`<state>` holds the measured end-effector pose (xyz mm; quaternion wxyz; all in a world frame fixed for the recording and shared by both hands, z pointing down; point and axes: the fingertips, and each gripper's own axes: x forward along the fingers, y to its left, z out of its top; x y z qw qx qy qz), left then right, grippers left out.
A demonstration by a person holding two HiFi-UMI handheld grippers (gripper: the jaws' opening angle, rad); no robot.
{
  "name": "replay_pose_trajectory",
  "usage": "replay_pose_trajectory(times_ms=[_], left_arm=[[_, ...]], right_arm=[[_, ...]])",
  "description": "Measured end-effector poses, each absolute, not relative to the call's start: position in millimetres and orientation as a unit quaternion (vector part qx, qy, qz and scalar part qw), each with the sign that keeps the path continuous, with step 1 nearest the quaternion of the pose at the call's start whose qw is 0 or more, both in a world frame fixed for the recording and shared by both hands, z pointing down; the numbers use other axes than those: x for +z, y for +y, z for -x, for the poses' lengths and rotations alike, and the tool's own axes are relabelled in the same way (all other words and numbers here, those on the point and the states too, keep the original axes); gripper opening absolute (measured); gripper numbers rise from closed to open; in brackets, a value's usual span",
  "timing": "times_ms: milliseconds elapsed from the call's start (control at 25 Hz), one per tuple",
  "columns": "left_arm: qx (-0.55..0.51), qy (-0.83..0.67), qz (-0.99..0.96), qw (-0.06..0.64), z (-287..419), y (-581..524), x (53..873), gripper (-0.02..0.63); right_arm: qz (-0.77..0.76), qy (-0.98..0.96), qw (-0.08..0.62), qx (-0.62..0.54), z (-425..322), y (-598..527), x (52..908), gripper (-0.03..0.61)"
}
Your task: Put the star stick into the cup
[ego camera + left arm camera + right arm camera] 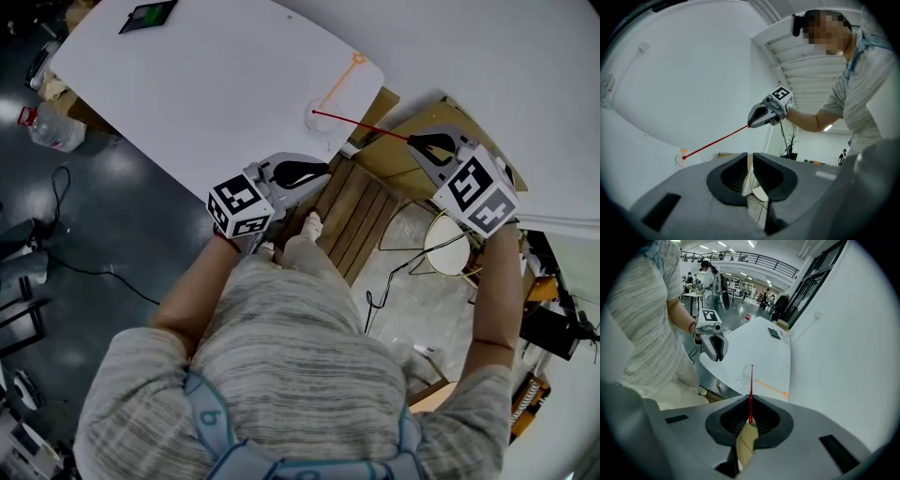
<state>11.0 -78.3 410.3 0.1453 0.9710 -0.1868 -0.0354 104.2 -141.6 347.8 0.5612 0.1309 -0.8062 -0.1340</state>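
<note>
Our right gripper [749, 414] pinches the red stick [751, 390] with its tip just at the top of the cup [322, 124], our left gripper [751, 174] is pressed together on nothing, and we think dropping it in is left.

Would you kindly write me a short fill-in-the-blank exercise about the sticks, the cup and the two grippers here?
1. The right gripper is shut on a thin ___ stick.
2. That stick's far end points at the clear cup on the ___ table.
3. The left gripper is shut and holds ___.
4. The star stick near the cup is ___ in colour.

Missing words: red; white; nothing; orange.
</note>
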Motion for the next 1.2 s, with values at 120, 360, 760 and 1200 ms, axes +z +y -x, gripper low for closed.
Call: replay_pose_trajectory(times_ms=[120,360,760,1200], left_arm=[[-0.037,-0.184,-0.972,0.141,-16.6,-85.5,408.7,0.044],[-0.037,-0.183,-0.973,0.138,-25.0,-96.5,409.0,0.044],[-0.037,-0.19,-0.971,0.142,-28.0,-101.1,414.3,0.044],[-0.041,-0.202,-0.967,0.149,-22.4,-97.8,417.3,0.044]], right_arm=[[-0.122,-0.798,0.575,-0.133,-105.5,-146.2,351.0,0.021],[-0.097,-0.777,0.606,-0.141,-101.0,-158.0,358.2,0.021],[-0.03,-0.751,0.643,-0.147,-76.3,-171.4,383.4,0.021],[-0.011,-0.727,0.664,-0.173,-58.2,-196.3,386.9,0.021]])
